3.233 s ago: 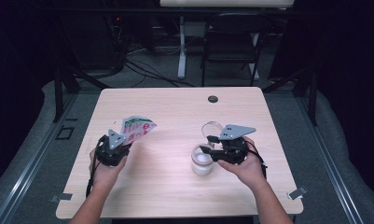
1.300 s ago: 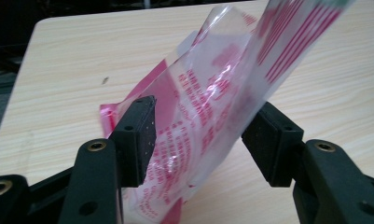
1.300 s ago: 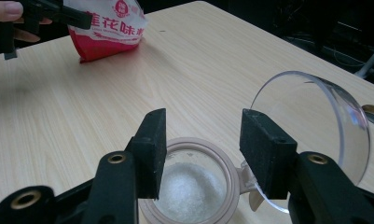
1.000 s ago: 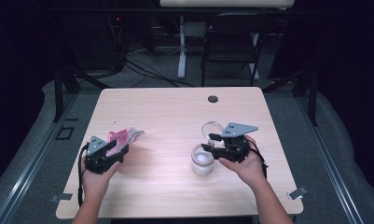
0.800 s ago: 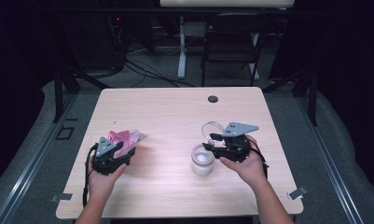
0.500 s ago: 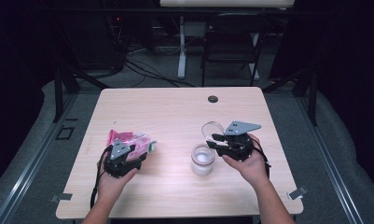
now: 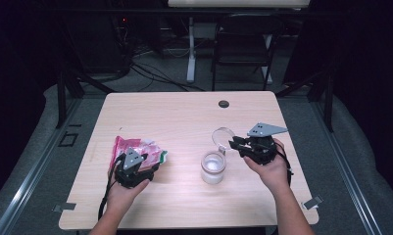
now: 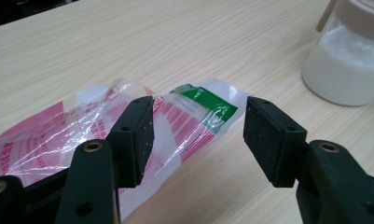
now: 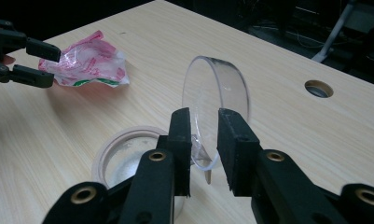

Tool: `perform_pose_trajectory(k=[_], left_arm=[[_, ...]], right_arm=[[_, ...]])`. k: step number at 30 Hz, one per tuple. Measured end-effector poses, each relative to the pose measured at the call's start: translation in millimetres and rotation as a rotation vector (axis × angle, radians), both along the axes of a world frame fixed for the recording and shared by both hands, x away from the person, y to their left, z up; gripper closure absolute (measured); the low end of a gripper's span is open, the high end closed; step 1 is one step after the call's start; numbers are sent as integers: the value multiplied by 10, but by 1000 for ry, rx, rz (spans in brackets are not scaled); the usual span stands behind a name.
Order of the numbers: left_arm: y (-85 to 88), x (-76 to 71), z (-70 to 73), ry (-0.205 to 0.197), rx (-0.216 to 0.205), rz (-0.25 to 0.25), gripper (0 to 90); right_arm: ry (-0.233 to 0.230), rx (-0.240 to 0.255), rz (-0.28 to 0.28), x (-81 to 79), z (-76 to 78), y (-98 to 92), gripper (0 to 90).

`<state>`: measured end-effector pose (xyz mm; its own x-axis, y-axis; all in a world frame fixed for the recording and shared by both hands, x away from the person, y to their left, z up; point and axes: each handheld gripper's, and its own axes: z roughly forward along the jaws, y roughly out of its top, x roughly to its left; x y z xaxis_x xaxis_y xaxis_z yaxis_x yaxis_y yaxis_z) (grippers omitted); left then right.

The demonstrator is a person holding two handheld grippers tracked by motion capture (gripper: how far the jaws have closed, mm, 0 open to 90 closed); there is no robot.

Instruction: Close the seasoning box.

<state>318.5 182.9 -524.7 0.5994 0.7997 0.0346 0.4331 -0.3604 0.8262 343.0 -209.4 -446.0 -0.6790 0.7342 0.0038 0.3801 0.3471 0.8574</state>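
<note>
Since earlier, bag (image 7: 137, 149) perhaps nearer jar (image 7: 213, 167)

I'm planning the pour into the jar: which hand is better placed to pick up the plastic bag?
Left. Its tongs stand open right over the plastic bag, which lies on the table. The right tongs have been closing around the jar's clear lid.

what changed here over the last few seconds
The left gripper carried the plastic bag toward the table's middle and down onto the table; it now lies between open jaws. The right gripper has just been closing around the clear lid. The jar stayed put.
</note>
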Motion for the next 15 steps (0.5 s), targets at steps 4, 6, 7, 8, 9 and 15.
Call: perform_pose_trajectory(k=[4, 6, 7, 8, 9, 15], left_arm=[[2, -13, 11, 0, -19, 1, 433], [4, -24, 17, -12, -14, 2, 434], [9, -28, 19, -16, -13, 2, 434], [13, -32, 22, -16, -12, 4, 434], [18, -36, 22, -17, -14, 8, 435], [45, -56, 23, -24, -17, 20, 435]], right_arm=[[8, 6, -28, 30, -9, -82, 749], [11, 17, -33, 37, -4, -107, 749], [10, 23, -36, 41, 0, -116, 750], [10, 25, -36, 45, 4, -125, 750], [12, 25, -37, 49, 5, -129, 749], [54, 39, -28, 123, -57, -148, 732]])
